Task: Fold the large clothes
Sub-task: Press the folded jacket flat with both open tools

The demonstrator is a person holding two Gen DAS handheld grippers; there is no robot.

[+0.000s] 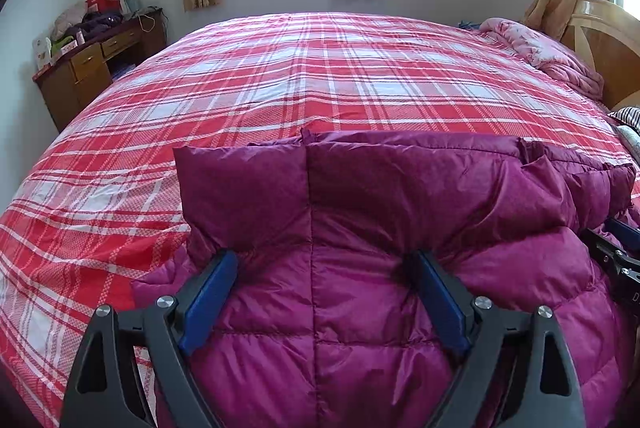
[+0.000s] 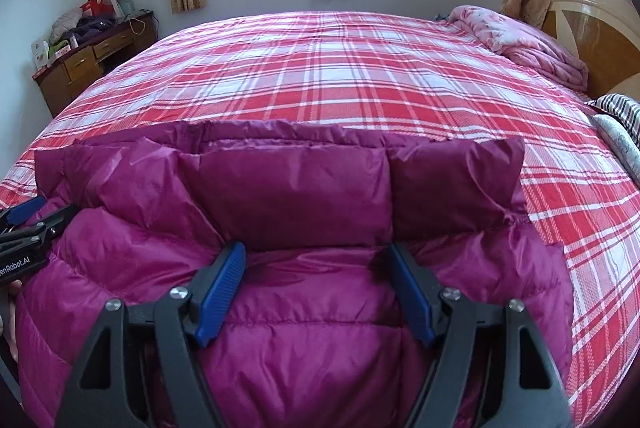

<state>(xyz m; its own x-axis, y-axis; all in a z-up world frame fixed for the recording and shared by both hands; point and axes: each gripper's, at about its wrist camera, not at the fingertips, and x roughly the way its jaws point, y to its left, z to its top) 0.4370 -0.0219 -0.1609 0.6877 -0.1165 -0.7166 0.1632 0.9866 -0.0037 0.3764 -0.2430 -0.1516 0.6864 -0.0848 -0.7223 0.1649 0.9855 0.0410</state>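
Jacket (image 1: pixel 360 228), magenta quilted puffer, lies on the near edge of the bed (image 1: pixel 280 75), on the red plaid cover, well short of the bed's middle. Left gripper (image 1: pixel 320 260) and right gripper (image 2: pixel 316 252) sit side by side over it, each with jaws spread wide and blue pads pressing into the padding, nothing pinched between them. Fabric bulges up between the pads; neither has hold of it. Likely reason for the wide stance: flattening or bracing the puffy layer along a fold line rather than lifting it.

Far edge of the jacket, toward the bed's centre, stands up as a raised band, looks like collar or a folded hem, can't tell which. Long axis seems to run across the views, parallel to the near bed edge, left gripper near one end and right gripper near the other. Pink quilt (image 2: pixel 532 47) bunched at the headboard (image 2: pixel 600 27) end of the bed, well apart from the jacket.
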